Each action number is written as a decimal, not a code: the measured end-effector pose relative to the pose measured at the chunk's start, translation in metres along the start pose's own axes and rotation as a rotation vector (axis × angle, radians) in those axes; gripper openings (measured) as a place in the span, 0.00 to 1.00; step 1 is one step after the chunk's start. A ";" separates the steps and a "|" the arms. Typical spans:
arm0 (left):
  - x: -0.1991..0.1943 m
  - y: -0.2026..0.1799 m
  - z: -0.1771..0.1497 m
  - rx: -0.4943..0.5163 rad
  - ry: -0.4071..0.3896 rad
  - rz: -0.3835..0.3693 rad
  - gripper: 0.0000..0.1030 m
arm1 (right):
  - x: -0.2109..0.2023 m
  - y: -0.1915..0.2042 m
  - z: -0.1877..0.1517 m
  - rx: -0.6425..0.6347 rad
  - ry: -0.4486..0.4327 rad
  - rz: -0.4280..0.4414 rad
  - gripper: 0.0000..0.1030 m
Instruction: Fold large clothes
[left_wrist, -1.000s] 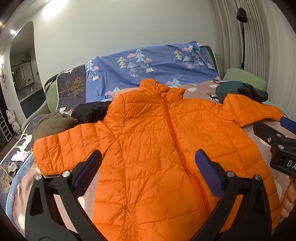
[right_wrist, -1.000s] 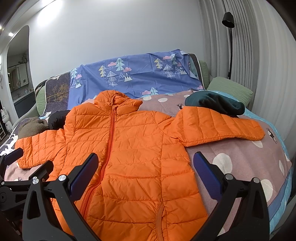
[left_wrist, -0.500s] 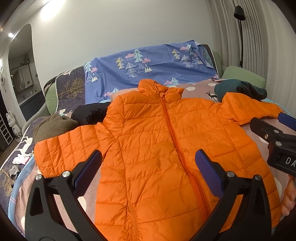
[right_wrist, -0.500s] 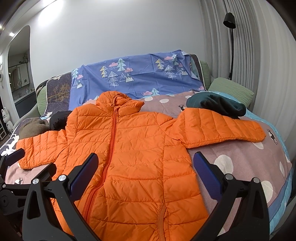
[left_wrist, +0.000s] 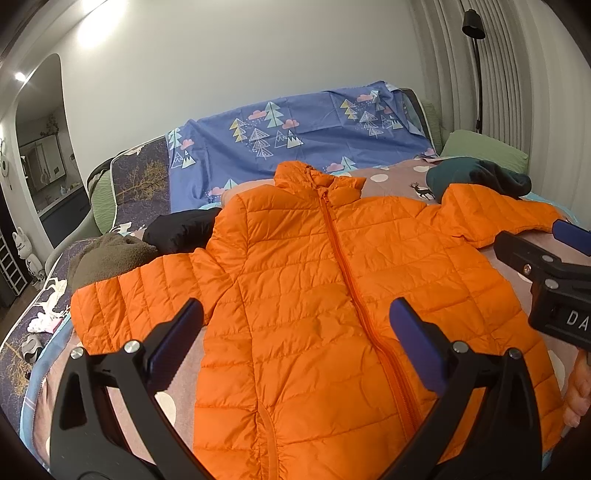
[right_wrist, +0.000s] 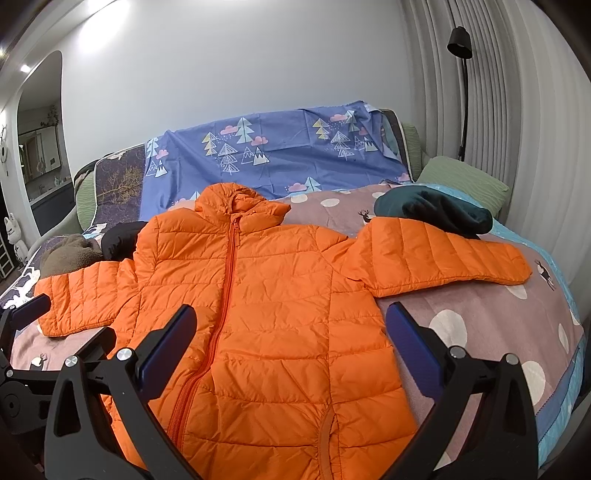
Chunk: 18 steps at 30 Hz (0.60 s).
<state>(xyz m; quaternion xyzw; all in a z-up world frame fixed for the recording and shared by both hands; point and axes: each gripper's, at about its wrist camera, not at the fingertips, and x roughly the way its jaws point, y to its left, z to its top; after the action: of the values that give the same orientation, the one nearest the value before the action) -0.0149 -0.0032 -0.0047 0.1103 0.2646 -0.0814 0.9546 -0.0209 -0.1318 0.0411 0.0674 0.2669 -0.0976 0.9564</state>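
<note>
Nearest the lens: left gripper (left_wrist: 295, 328), black with blue pads, spread wide, empty, held above the lower front of the jacket. Right gripper (right_wrist: 291, 328), same build, likewise spread and gripping nothing, above the hem on the jacket's other half; also visible at the right border of the left wrist view (left_wrist: 546, 266), with part of a hand (left_wrist: 578, 398) below it.

Beneath both: bright orange quilted puffer jacket (left_wrist: 325, 295), flat on the bed, front up, zip closed. Long axis from the near edge of the bed toward the headboard end, hem nearest, hood farthest. Sleeves stretched out sideways toward the bed's two side edges. All of it on a dusty-pink bedspread with white dots (right_wrist: 461, 332).

Farther back, by the left sleeve: olive-brown fleece garment (left_wrist: 107, 258) and a black garment (left_wrist: 177, 229), both touching or just beside the jacket's shoulder. By the right sleeve: dark teal garment (right_wrist: 432, 210), overlapping the sleeve's upper edge. Behind that, a green pillow (right_wrist: 465, 177).

Farthest: blue sheet printed with trees and clouds (right_wrist: 277, 155) draped at the head of the bed, and a black floor lamp (right_wrist: 460, 44) beside the ribbed wall.
</note>
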 end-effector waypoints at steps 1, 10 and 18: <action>0.000 0.000 0.000 -0.001 0.000 -0.001 0.98 | 0.000 0.000 0.000 0.000 0.001 0.001 0.99; 0.001 0.004 0.001 -0.020 0.009 -0.007 0.98 | 0.000 0.000 0.000 0.000 0.002 0.002 0.99; 0.007 0.010 0.013 -0.011 -0.007 -0.054 0.98 | 0.017 -0.004 0.014 -0.020 0.039 0.116 0.99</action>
<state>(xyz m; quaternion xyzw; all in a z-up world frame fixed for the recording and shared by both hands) -0.0003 0.0021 0.0037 0.0974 0.2644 -0.1059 0.9536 -0.0005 -0.1411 0.0437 0.0753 0.2821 -0.0380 0.9557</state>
